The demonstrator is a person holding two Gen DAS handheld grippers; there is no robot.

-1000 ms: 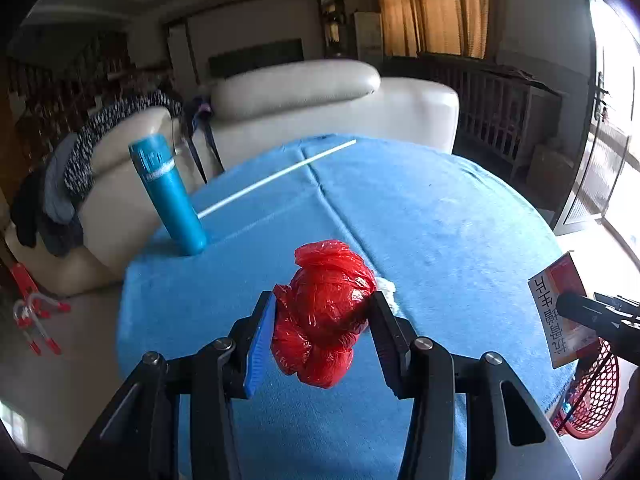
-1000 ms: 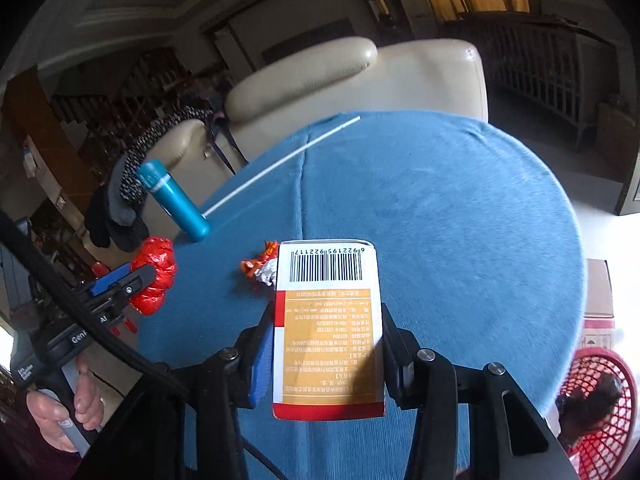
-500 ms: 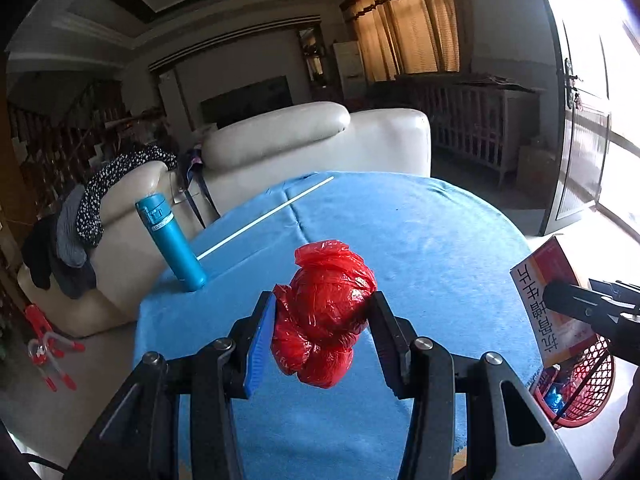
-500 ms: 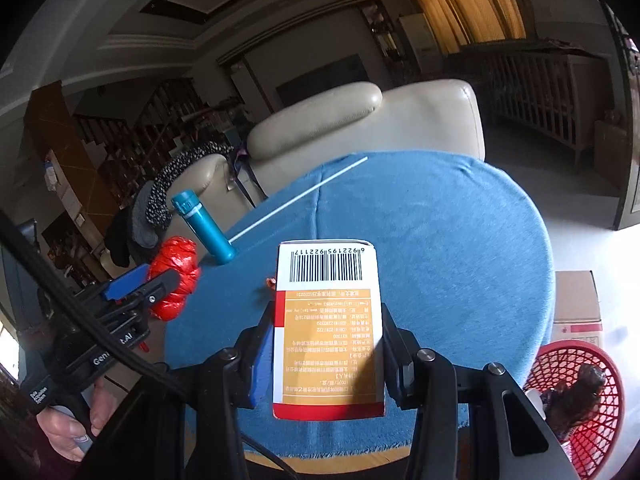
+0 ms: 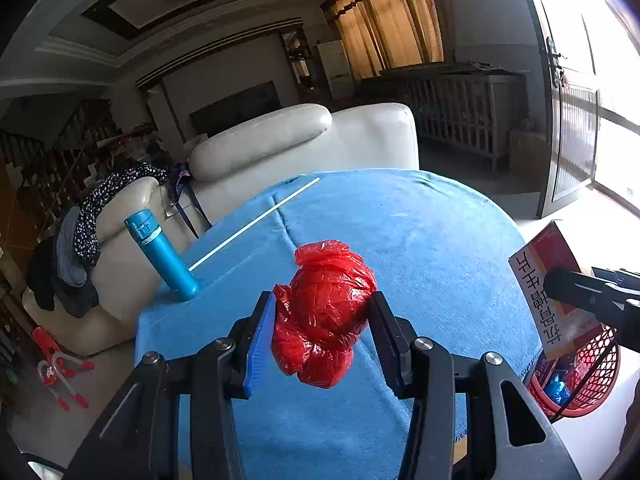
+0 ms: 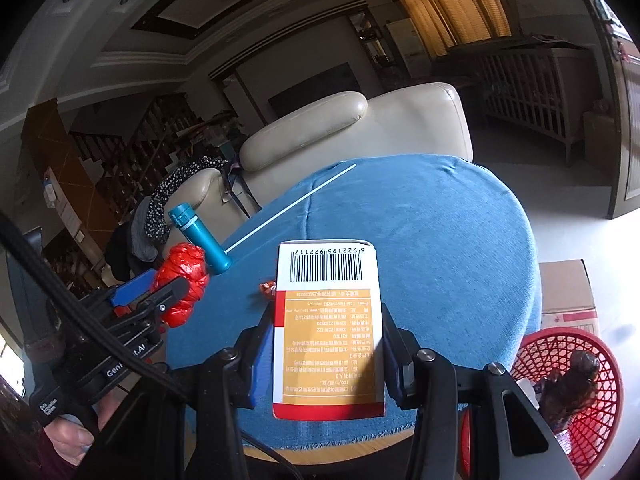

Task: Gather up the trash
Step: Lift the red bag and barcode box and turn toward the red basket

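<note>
— Left gripper of mine is clamped on the crumpled red plastic bag, held up over the near part of the blue table. Right gripper pinches the orange-and-white carton upright.

— Where does it all go?

— Into the red mesh basket on the floor, just past the table's right edge; some trash already lies in it.

— How would you do it well?

— I'd carry each load right over the rim before letting go, carton first since it's nearer. The bag is light and may cling to a pad, so open wide. One small wrapper remains on the cloth.
</note>
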